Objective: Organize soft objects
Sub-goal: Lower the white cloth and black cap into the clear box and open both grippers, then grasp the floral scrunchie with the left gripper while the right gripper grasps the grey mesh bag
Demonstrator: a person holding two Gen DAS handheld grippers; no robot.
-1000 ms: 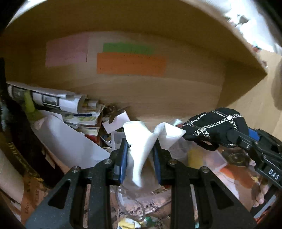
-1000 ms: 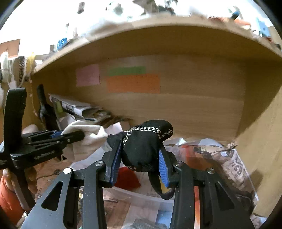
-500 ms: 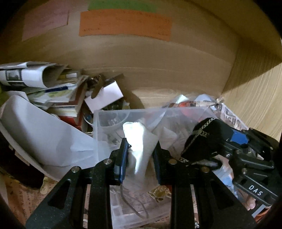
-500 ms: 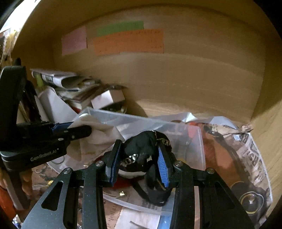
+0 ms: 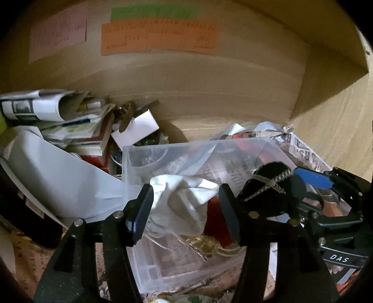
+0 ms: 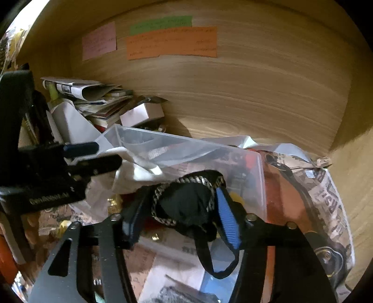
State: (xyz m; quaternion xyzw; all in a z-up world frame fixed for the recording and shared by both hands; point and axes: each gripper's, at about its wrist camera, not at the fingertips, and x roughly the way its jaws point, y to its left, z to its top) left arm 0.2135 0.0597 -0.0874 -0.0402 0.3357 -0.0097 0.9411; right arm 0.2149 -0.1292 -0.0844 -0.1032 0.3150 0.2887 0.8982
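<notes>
A heap of folded newspapers and white paper sheets (image 5: pixel 53 130) lay at the far left of the wooden shelf compartment (image 5: pixel 209 93), against its back panel. On that panel a pink paper note (image 5: pixel 58 32), a green paper strip (image 5: pixel 153 12) and an orange paper label (image 5: pixel 158 36) were stuck side by side.

The left gripper (image 5: pixel 186 205) hung over the clear plastic storage box (image 5: pixel 163 149), its jaws spread. The crumpled white cloth (image 5: pixel 184 200) lay between them inside the box, touching the left pad (image 5: pixel 139 209) and apart from the right one.

The right gripper (image 6: pixel 181 214) stood just beside it over the same box (image 6: pixel 256 167). Its jaws were wide apart. The black fabric pouch with a silver chain trim (image 6: pixel 186 205) sat between them, against the blue right pad (image 6: pixel 227 221); contact with the left pad could not be determined. A black strap (image 6: pixel 209 261) hung below the pouch.

Crumpled printed newspaper (image 6: pixel 326 198) lay at the right of the box, near the side wall.
</notes>
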